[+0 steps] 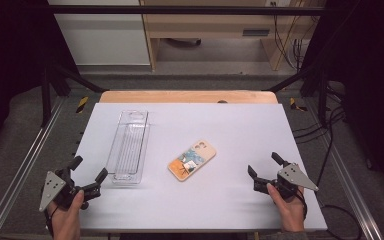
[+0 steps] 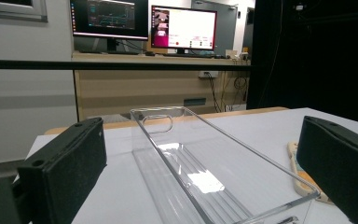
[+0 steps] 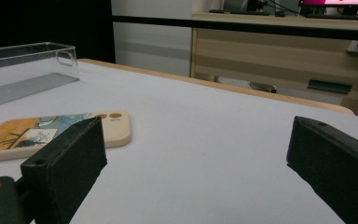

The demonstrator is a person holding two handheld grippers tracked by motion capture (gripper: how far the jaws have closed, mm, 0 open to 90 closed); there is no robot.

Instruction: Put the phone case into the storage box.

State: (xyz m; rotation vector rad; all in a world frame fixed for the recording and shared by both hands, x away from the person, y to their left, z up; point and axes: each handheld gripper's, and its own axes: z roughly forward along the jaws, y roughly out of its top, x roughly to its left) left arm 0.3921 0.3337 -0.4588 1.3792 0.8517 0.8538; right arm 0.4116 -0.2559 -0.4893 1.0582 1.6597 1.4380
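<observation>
While both grippers rest apart at the near edge of the table, the left gripper and the right gripper each spread wide and holding nothing, the phone case lies flat mid-table, just beside the clear tray and apart from it. The case is thin and lies flush on the sheet, so a jaw may skate over it or shove it away rather than get under an edge. The light tray, near the left gripper, may slide or tip if nudged.
</observation>
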